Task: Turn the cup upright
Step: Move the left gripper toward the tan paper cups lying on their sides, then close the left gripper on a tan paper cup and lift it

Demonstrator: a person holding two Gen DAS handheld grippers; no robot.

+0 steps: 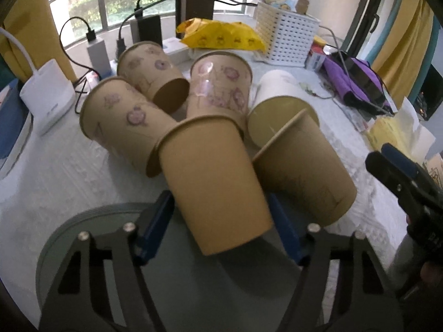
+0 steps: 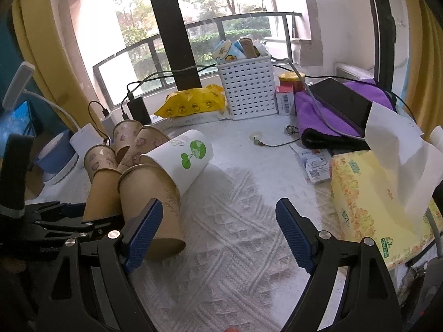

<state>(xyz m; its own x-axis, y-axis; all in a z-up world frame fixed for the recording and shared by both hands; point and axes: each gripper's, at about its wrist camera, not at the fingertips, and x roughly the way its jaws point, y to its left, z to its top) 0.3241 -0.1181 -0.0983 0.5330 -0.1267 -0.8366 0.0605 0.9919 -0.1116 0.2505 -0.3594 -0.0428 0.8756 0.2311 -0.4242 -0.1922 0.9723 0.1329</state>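
A: Where is the cup being handled?

B: Low in the middle of the left wrist view. The left gripper has its blue fingers clamped on a plain brown paper cup, tilted, its rim toward the cluster of other cups.

A: And beside it?

B: Another brown cup lies just to its right, a white cup with a green print behind that, on the white textured tablecloth.

A: The right gripper?

B: Its fingers stand wide apart over bare cloth, gripping nothing. A tissue box sits at the right edge.
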